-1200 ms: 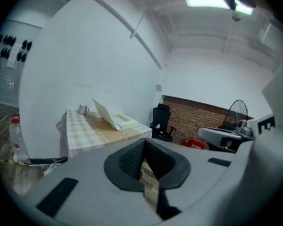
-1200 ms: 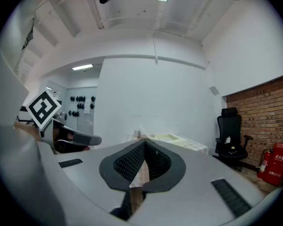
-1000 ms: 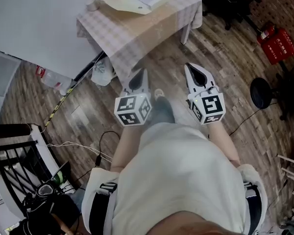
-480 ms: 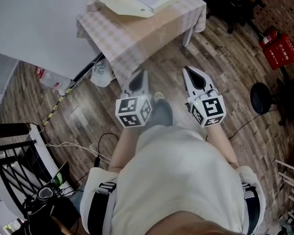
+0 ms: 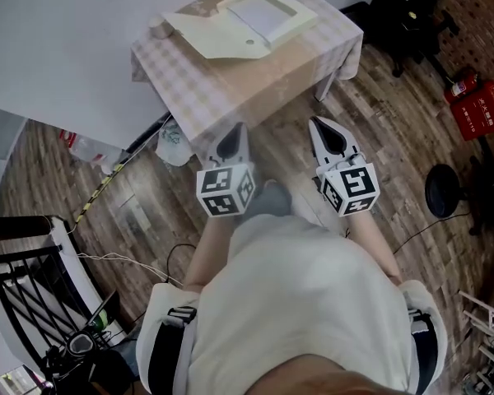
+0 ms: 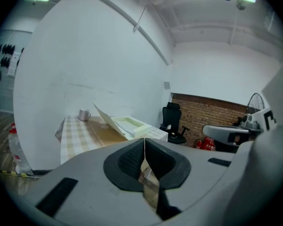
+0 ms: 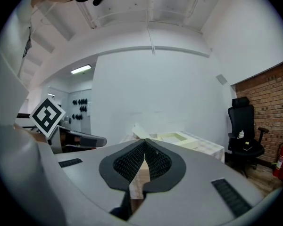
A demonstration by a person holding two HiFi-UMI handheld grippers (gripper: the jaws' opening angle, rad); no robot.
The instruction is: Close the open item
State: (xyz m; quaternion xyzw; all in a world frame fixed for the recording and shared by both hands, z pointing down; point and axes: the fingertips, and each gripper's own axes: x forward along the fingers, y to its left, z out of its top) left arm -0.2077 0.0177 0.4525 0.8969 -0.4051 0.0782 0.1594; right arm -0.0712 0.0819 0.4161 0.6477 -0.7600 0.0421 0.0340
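Note:
A cream box (image 5: 263, 15) lies open on the table with the checked cloth (image 5: 222, 81); its lid (image 5: 207, 36) is folded out to the left. The left gripper view shows the box (image 6: 130, 125) with its lid (image 6: 105, 117) slanting up. In the right gripper view the box (image 7: 178, 137) is small and far off. My left gripper (image 5: 240, 128) and right gripper (image 5: 315, 123) are held side by side over the floor, short of the table's near edge. Both are shut with nothing between the jaws (image 6: 144, 141) (image 7: 145, 141).
A grey cup (image 5: 156, 30) stands at the table's far left corner. A white bag (image 5: 173, 130) lies under the table. Nearby are a black office chair (image 5: 407, 6), red fire extinguishers (image 5: 479, 105), a black stool (image 5: 443, 189) and a black rack (image 5: 20, 278).
Both grippers have moved forward toward the table together; the table and box now sit lower and closer in the head view. The jaws stayed shut.

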